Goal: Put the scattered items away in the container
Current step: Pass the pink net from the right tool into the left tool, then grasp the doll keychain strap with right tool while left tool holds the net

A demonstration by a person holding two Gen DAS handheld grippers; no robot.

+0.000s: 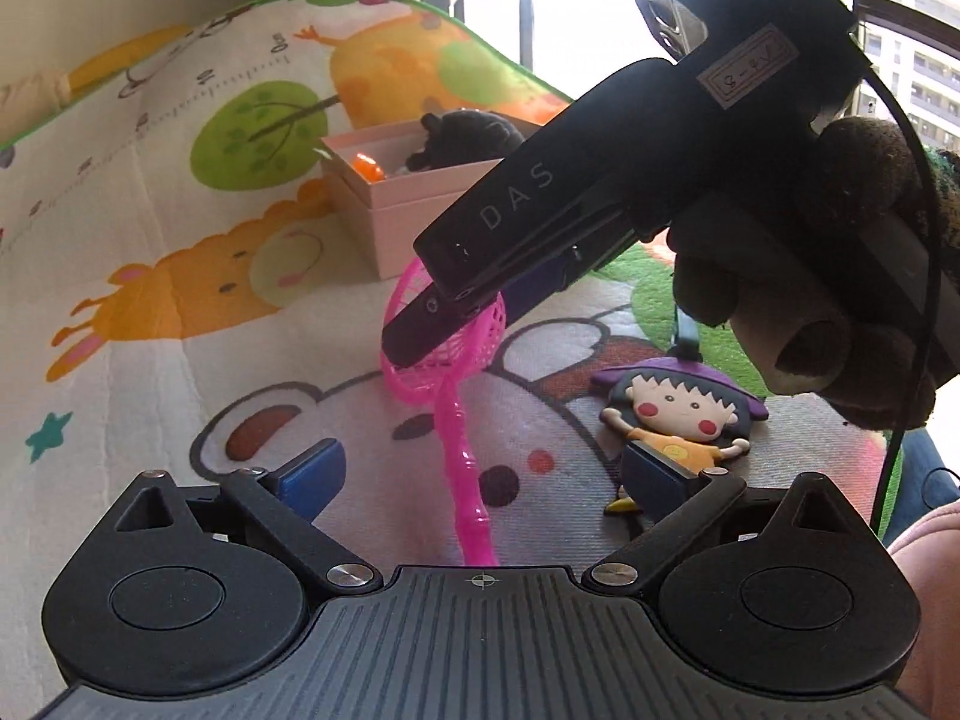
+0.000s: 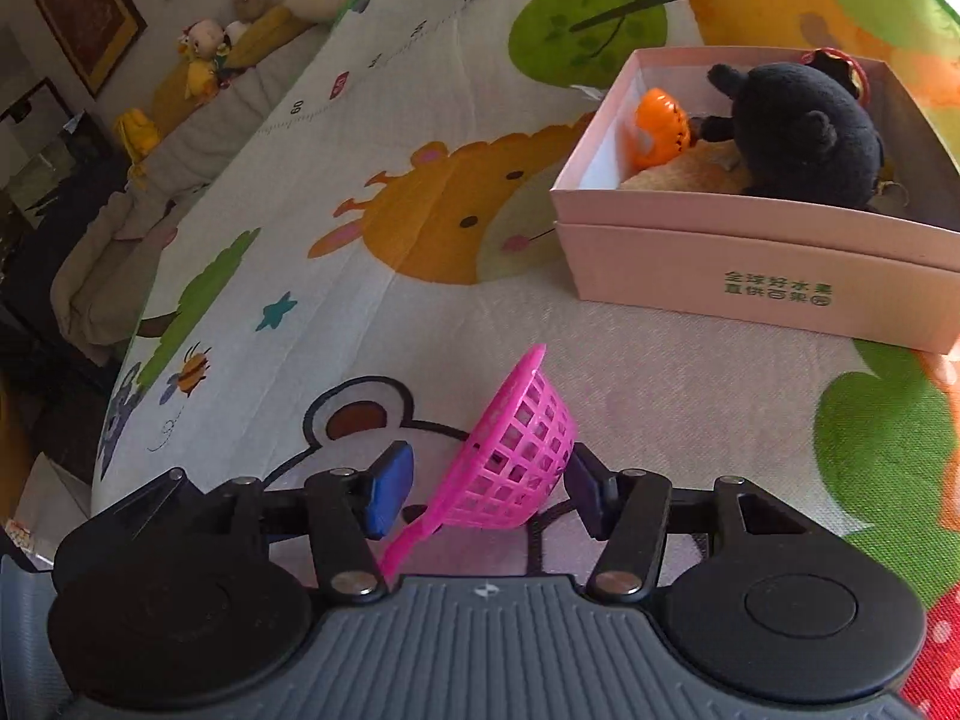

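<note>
Two tools are seen over the play mat [image 2: 420, 276]. Closest in the right wrist view, the pink scoop [image 2: 516, 468] is found between the blue pads of the right tool [image 2: 486, 489]. Its basket end is touched by the pad at 3 o'clock, but a gap is seen beside the pad at 9 o'clock, so the scoop is not squeezed yet. It could be tipped over or pushed away if only one pad is pressed on it. The thin plastic could be bent if it is squeezed too hard.

The left tool [image 1: 480, 471] is spread wide with nothing held. Just past it, at 1 o'clock, the flat doll charm [image 1: 678, 414] is left on the mat.

Farther off, at 2 o'clock, the pink box [image 2: 750, 252] is already filled by a black plush toy [image 2: 804, 132] and an orange ball [image 2: 660, 126]. The long handle could be caught on the rim.
</note>
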